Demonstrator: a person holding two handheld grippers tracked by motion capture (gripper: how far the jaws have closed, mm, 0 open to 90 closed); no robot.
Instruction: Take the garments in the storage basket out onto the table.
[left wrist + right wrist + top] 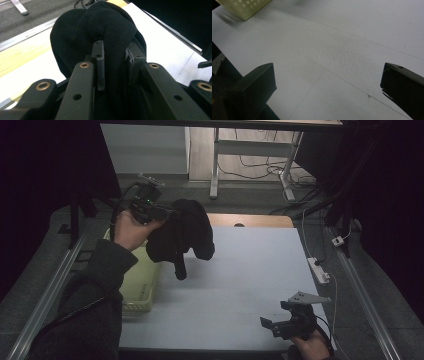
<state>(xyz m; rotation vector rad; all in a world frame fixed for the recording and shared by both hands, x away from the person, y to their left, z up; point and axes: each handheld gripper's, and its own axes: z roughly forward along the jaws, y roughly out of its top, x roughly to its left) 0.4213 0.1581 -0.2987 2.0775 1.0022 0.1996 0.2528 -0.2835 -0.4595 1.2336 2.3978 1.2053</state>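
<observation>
On the white counter [240, 285], one yellow basket [142, 287] sits at the left edge. Raised left tongs [113, 62] pinch one black cloth [182, 232]; right tongs [282, 315], near corner, spread empty.

My left hand [129, 230] is raised at far left, forearm in a dark sleeve [92, 290] coming up from the near-left corner. It holds my left gripper [167, 214] pointing right; jaws pinched tight on a black cloth [182, 235], which hangs from them. In the left gripper view the fingers [98, 63] press in on a fold of cloth from both sides. My right hand [311, 346] sits low at near right, only partly in frame, holding my right gripper [272, 315] pointing left, jaws spread wide with nothing between them. Grey plate [307, 297] on top of it.
</observation>
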